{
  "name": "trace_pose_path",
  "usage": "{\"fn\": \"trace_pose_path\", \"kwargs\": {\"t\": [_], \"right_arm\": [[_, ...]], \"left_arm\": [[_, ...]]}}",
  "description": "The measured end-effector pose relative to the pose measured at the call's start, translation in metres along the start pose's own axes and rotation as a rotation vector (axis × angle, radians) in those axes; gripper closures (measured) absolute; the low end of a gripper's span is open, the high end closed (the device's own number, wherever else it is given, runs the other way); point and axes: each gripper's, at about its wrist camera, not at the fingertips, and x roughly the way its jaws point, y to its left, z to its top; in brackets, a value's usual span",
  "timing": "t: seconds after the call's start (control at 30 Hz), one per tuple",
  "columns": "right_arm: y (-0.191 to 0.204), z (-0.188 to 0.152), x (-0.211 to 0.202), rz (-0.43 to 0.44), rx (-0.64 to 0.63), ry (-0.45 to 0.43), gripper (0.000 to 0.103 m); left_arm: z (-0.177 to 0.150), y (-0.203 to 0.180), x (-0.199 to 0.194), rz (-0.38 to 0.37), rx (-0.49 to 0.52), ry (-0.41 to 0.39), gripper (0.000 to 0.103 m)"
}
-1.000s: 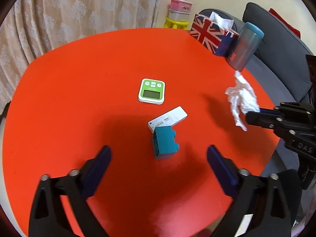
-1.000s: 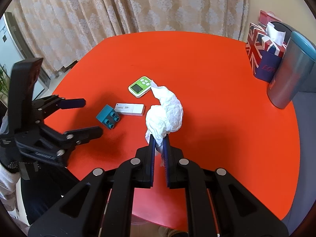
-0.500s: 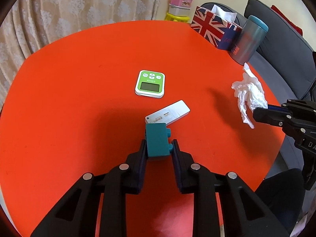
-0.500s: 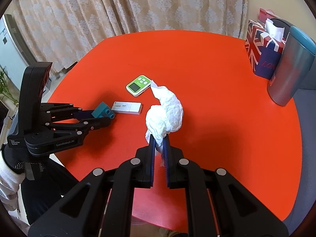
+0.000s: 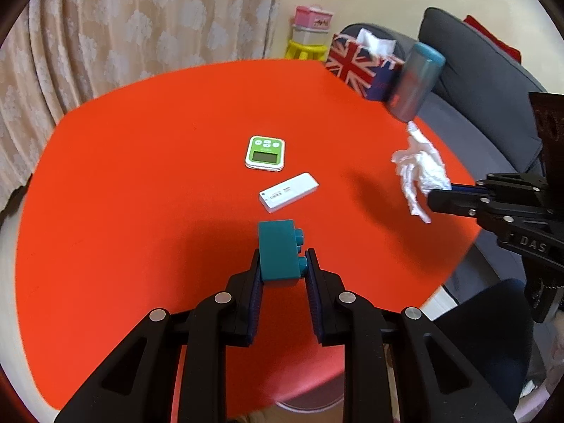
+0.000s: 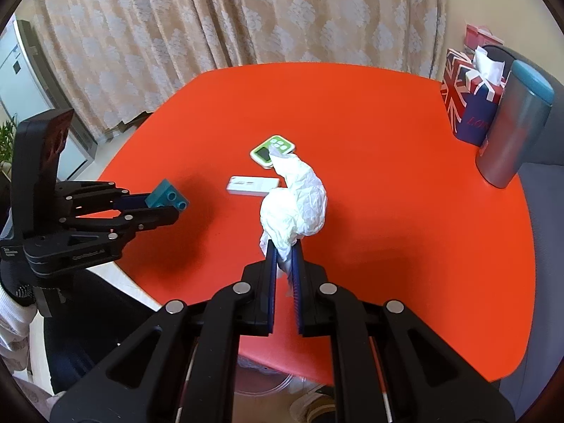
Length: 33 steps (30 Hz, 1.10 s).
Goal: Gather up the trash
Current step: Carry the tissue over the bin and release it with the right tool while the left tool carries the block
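My left gripper (image 5: 283,264) is shut on a teal toy brick (image 5: 280,248) and holds it above the red round table (image 5: 141,176). The brick also shows in the right wrist view (image 6: 167,195), clear of the tabletop. My right gripper (image 6: 283,250) is shut on a crumpled white tissue (image 6: 294,208) and holds it above the table's near right part. The tissue (image 5: 419,172) hangs from the right gripper's tips in the left wrist view.
A green timer (image 5: 265,153) and a white flat stick (image 5: 288,191) lie mid-table. A Union Jack tissue box (image 5: 359,65) and a grey tumbler with teal lid (image 5: 416,81) stand at the far right edge. A grey sofa (image 5: 476,70) lies beyond.
My left gripper closed on the teal brick and lifted it off the table, drawing back. The right gripper kept hold of the tissue and barely moved.
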Motion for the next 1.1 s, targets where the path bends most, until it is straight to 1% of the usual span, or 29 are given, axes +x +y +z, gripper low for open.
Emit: {"fn": "trace_pose_path", "kwargs": {"t": [0.27,0.57,0.8,1.1], "right_arm": [[0.026,-0.016,-0.041,0.016,-0.04,-0.049,0.095],[0.05,-0.039,-0.071,0.041,-0.081,-0.08,0.095],[0.062,-0.06,-0.076,0.064,-0.102,-0.067,0.095],[0.076,-0.092,-0.065,0.093,-0.114,-0.018,0.095]], "left_arm": [[-0.025,-0.011,-0.039,-0.006,0.004,-0.05,0.08],[-0.049,-0.031,-0.074,-0.011,0.031,-0.1,0.08],[-0.067,-0.041,-0.084,-0.011,0.04,-0.109,0.08],[-0.089,-0.045,-0.082,-0.023,0.039,-0.093,0.08]]}}
